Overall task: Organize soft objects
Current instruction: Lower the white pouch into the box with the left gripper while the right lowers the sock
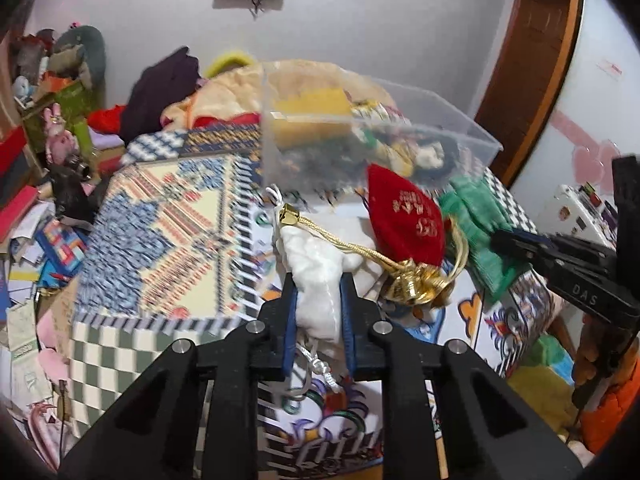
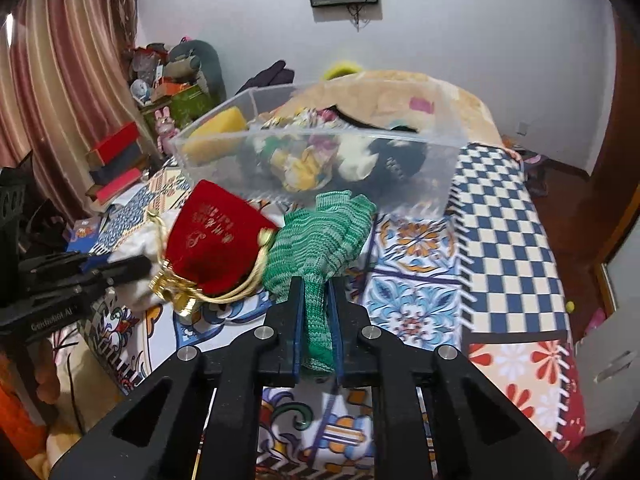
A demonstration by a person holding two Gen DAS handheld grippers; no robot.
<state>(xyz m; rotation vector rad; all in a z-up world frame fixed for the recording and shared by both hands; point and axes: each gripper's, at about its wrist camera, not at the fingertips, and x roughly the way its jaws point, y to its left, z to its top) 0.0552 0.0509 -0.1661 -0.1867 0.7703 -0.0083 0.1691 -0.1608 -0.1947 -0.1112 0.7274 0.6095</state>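
My left gripper (image 1: 319,280) is shut on a white fabric pouch (image 1: 316,280) with a white cord, held above the patterned bedspread (image 1: 168,216). My right gripper (image 2: 316,286) is shut on a green knitted cloth (image 2: 320,240). A red velvet pouch (image 1: 404,220) with gold cord and gold bells (image 1: 416,284) lies between them; it also shows in the right wrist view (image 2: 216,236). A clear plastic bin (image 1: 360,140) holding a yellow sponge (image 1: 308,112) and several soft items stands just beyond; it also shows in the right wrist view (image 2: 320,148). The right gripper appears at the right edge of the left wrist view (image 1: 496,242).
A beige blanket heap (image 1: 224,92) and dark clothing (image 1: 164,92) lie behind the bin. Cluttered boxes, books and toys (image 1: 44,128) stand left of the bed. A wooden door frame (image 1: 532,60) is at the right. Striped curtains (image 2: 60,80) hang at left.
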